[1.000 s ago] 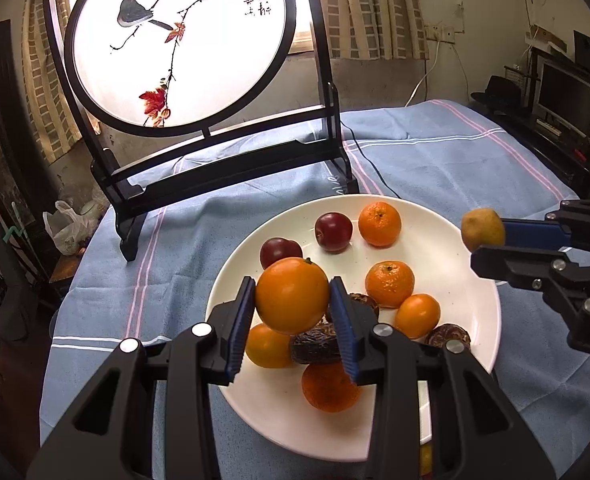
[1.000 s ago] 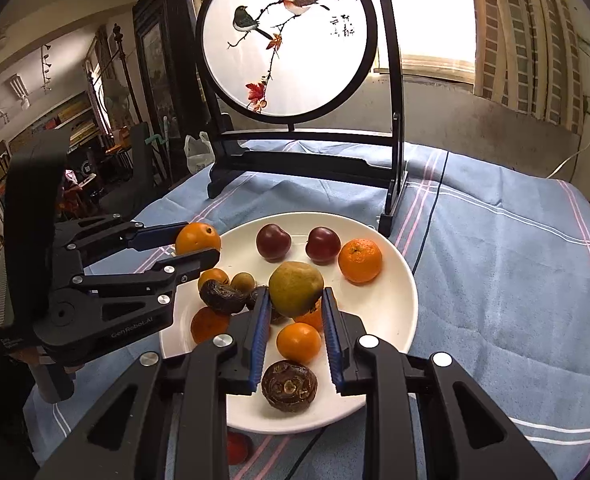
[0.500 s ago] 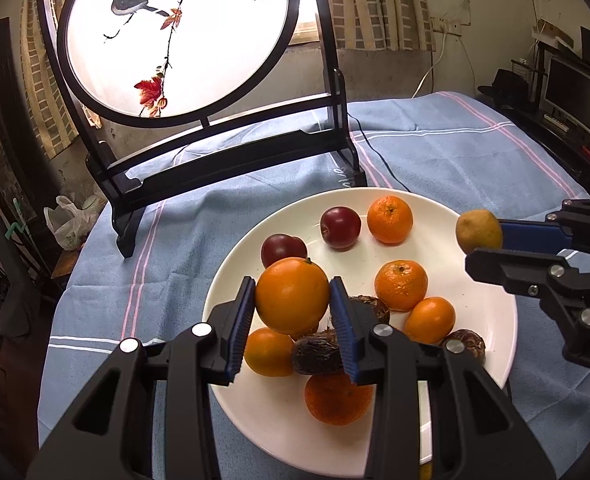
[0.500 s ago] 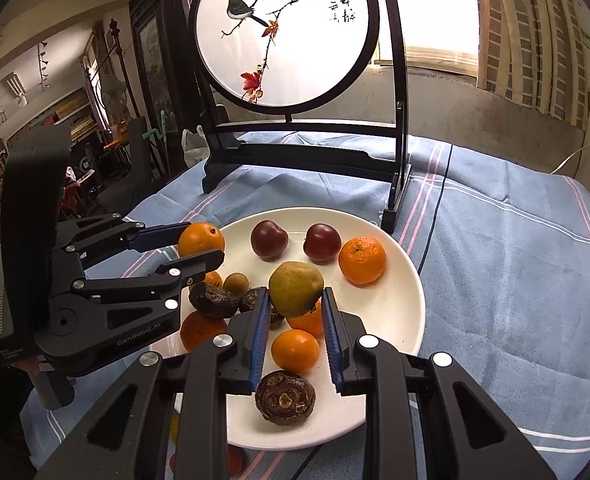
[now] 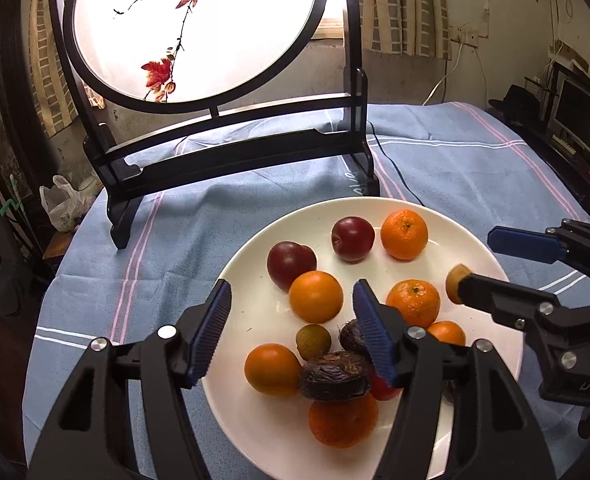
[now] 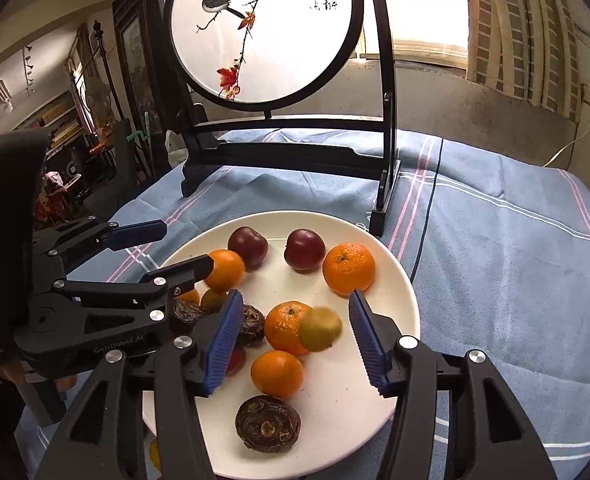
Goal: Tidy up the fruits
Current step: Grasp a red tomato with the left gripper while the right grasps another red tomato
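A white plate [image 5: 255,264] on the blue cloth holds mandarins, two dark red plums [image 5: 291,265] and wrinkled brown fruits [image 5: 335,376]. My left gripper [image 5: 291,332] hangs over the plate's near left with its jaws opening. The big orange [image 5: 316,297] lies on the plate between them, touching neither pad. In the right wrist view my right gripper [image 6: 295,340] is also opening. A blurred yellow-green fruit [image 6: 320,329] is loose between its pads, over a mandarin [image 6: 285,326]. The left gripper [image 6: 187,245] shows there at the plate's left side.
A black wooden stand with a round painted bird screen [image 5: 231,152] rises just behind the plate [image 6: 391,292], and a dark cable [image 5: 395,172] runs from its foot. Blue striped cloth [image 6: 495,260] spreads out to the right. Room furniture lies beyond the table's edges.
Both grippers' jaws have spread apart. The orange has dropped out of the left gripper onto the plate. The yellow-green fruit has come free of the right gripper's pads and sunk lower.
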